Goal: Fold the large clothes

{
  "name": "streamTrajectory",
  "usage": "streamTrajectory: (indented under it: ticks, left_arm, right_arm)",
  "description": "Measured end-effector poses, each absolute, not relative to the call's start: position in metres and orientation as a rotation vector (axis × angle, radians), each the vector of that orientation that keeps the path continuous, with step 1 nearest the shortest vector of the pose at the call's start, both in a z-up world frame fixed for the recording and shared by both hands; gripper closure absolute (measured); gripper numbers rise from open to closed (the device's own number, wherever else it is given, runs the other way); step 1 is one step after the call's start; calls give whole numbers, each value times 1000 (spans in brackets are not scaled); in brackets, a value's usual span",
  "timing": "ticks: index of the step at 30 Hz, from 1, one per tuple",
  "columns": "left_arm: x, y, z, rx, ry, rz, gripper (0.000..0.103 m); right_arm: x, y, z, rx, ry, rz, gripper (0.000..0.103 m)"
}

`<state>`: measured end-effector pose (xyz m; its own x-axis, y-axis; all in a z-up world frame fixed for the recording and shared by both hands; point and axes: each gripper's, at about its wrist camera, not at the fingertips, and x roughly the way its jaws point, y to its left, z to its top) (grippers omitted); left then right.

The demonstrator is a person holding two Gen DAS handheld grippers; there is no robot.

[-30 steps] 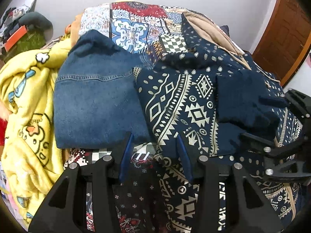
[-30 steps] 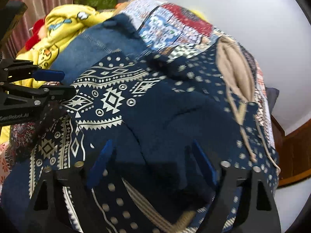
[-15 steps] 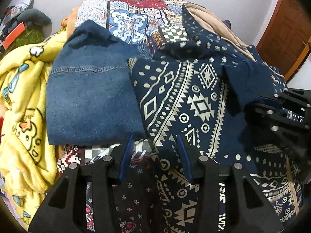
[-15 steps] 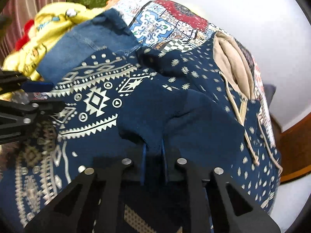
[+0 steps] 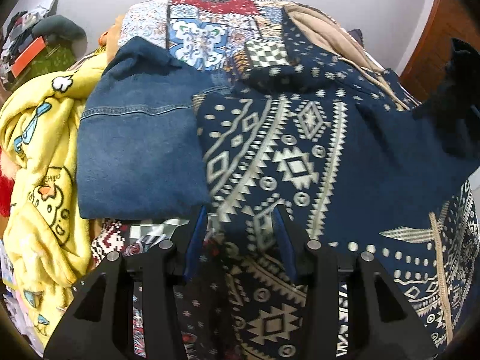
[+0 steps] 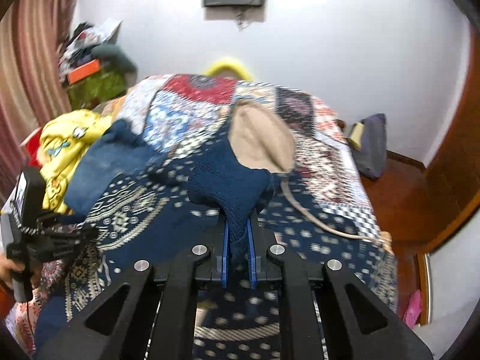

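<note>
A navy hoodie with cream geometric patterns (image 5: 300,156) lies spread on the bed, its beige-lined hood (image 6: 261,141) toward the far end. My right gripper (image 6: 238,225) is shut on the hoodie's plain navy knit sleeve cuff (image 6: 228,186) and holds it lifted above the garment. The lifted cuff also shows at the right edge of the left wrist view (image 5: 450,96). My left gripper (image 5: 240,213) is open, its blue pads either side of the hoodie's lower left edge, low over the fabric. The left gripper also shows in the right wrist view (image 6: 45,234).
A folded denim garment (image 5: 138,150) lies left of the hoodie. A yellow duck-print blanket (image 5: 39,162) is heaped at the far left. A patchwork bedspread (image 5: 207,27) covers the bed. A wooden door (image 6: 450,165) stands to the right, clutter (image 6: 90,66) at the back left.
My right gripper closed on the navy sleeve cuff and lifted it up off the hoodie. My left gripper stayed open near the hoodie's lower edge.
</note>
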<state>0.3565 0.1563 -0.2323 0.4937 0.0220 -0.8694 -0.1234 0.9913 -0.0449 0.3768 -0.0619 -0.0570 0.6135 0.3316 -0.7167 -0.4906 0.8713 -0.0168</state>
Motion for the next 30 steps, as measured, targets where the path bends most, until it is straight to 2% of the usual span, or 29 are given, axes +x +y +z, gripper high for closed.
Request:
streamTrajectory:
  ticks: [4, 8, 13, 18, 25, 30]
  left_arm:
    - [360, 145, -234, -60, 1057, 102, 58]
    - [367, 139, -251, -50, 1103, 115, 57]
    - [365, 138, -256, -49, 1089, 134, 51]
    - [364, 139, -259, -61, 1095, 131, 50]
    - [367, 139, -261, -73, 1103, 144, 50]
    - [367, 134, -250, -53, 1123, 143, 50]
  right_arm:
    - [388, -95, -61, -146, 816, 449, 94]
    - [395, -116, -89, -104, 903, 421, 94]
    - [399, -145, -129, -35, 1014, 377, 94]
    - [394, -155, -152, -64, 1064, 342, 92]
    - [383, -171, -154, -181, 1107, 239, 81]
    - [372, -198, -133, -149, 1108, 249, 79]
